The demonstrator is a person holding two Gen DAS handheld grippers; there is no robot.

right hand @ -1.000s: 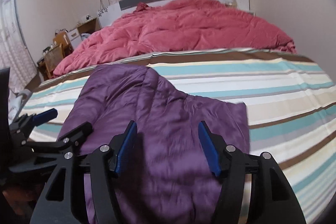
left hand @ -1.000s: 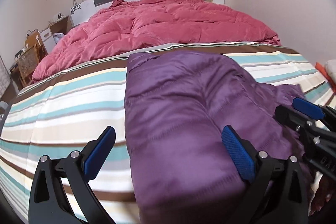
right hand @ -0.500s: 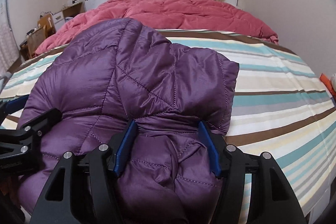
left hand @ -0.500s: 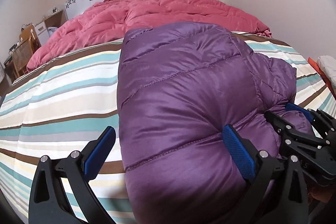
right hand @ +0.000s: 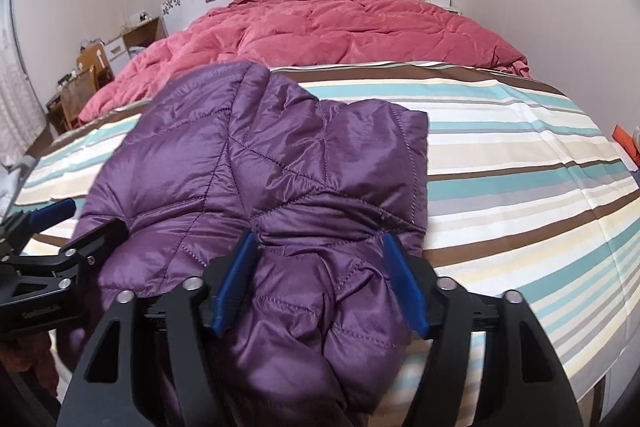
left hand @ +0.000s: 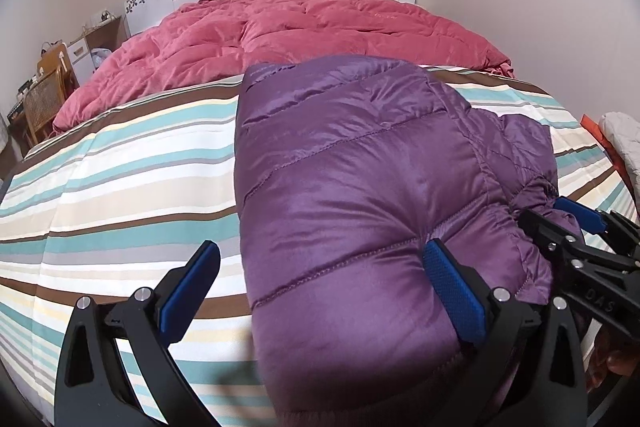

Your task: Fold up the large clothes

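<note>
2 grippers at a folded purple jacket (left hand: 360, 187) on the striped bed sheet (left hand: 120, 195).
Right gripper (right hand: 320, 275) jaws are opening around a puffy bunch; left gripper (left hand: 320, 279) is spread wide. Red quilt (left hand: 312, 23) lies beyond.

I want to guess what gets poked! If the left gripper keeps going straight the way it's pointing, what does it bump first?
Probably the purple puffy jacket: the left gripper is open, and the jacket's folded edge already bulges between its fingers, over the striped bedsheet.

Purple jacket (left hand: 360, 187) now folded over.
</note>
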